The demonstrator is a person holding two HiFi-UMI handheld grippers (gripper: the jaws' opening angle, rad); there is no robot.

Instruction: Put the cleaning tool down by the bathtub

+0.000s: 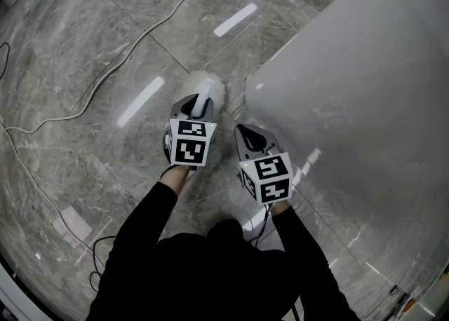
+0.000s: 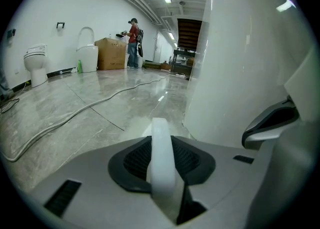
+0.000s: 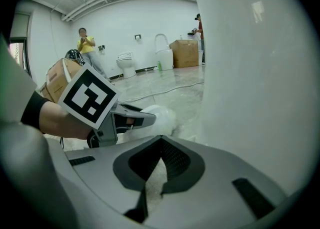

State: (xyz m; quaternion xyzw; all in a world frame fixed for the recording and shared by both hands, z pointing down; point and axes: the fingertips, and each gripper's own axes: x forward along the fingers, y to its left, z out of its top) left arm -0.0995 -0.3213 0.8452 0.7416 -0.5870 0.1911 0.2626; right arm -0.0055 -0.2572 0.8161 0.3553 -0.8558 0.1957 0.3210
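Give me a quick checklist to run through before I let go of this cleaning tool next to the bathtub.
1. Grip: ok. The left gripper is closed on the white handle.
2. Placement: ok. The cleaning tool has its fluffy head right beside the bathtub wall.
3. Head resting on the floor: cannot tell. It looks very low, but no view shows contact.
4. Right gripper out of the way: ok. Its jaws are together on nothing, apart from the tool.
5. Drop spot free of the cable: ok. The cable lies well off to the left.
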